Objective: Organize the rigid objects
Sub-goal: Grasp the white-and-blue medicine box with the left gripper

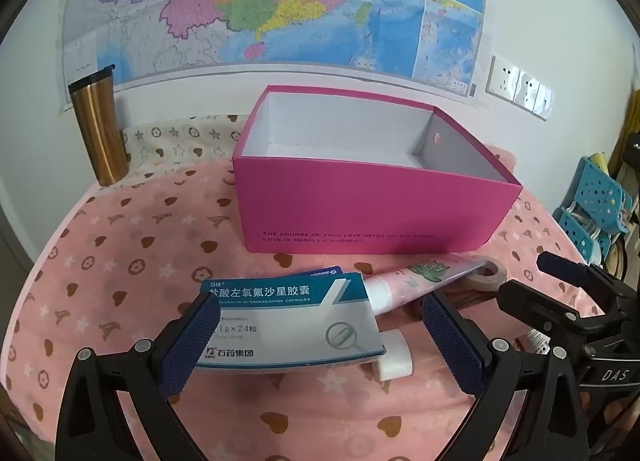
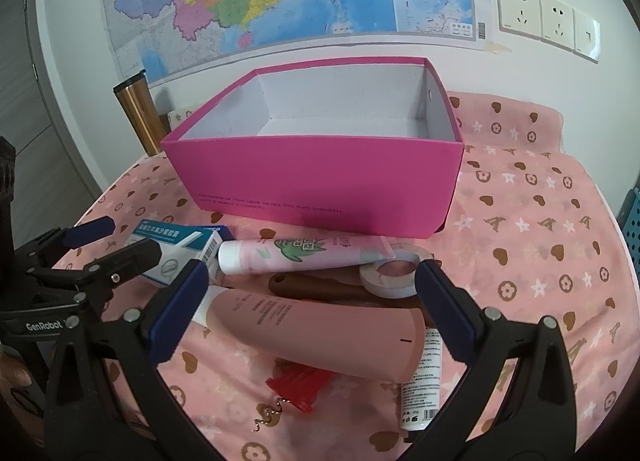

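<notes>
Left wrist view: left gripper (image 1: 320, 341) is hovering with jaws spread wide, nothing clamped; the medicine box (image 1: 288, 321) is lying flat on the pink cloth (image 1: 120, 261) right between the pads, long axis running left-right across the fingers, so the jaws would be meeting its short ends. Left pad is overlapping the box edge in frame — contact cannot be told. Behind it the pink open box (image 1: 372, 205) is sitting empty, straight ahead. A patterned tube (image 1: 420, 277) is lying diagonally just beside the medicine box, its tail end overlapping a tape roll (image 1: 490, 275). Right wrist view: right gripper (image 2: 310, 305) is also standing wide apart, holding nothing; a large pink bottle (image 2: 320, 337) is lying below and between its fingers, long axis left-right, cap toward the left pad. A white tube (image 2: 424, 377) is lying near the right finger. Left gripper is nearer the medicine box, right is nearer the bottle — likely next grabs.
</notes>
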{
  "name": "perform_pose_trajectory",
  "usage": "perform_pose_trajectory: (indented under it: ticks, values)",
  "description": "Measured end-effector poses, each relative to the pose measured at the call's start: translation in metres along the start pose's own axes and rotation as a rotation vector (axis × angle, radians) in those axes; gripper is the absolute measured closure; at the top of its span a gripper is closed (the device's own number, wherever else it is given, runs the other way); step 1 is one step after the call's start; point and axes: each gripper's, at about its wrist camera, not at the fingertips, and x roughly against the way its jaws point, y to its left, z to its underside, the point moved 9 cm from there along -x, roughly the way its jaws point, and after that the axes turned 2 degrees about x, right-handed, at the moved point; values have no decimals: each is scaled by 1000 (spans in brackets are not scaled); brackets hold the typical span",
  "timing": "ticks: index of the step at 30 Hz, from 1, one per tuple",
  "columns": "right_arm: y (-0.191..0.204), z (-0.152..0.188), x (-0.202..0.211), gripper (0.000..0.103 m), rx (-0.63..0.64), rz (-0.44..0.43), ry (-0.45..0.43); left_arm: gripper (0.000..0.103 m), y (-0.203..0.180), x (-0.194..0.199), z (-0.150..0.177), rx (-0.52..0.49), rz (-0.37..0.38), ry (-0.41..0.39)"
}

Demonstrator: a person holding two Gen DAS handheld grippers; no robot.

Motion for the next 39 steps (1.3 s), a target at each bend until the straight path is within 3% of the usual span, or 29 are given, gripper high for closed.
perform_pose_trajectory:
  ticks: [30, 39]
  values:
    - [3, 0, -2, 0, -5, -17, 8, 0, 1, -1, 4, 1, -4, -3]
    - [11, 2, -8, 0, 6, -56, 24, 0, 23, -1, 4, 12, -11, -8]
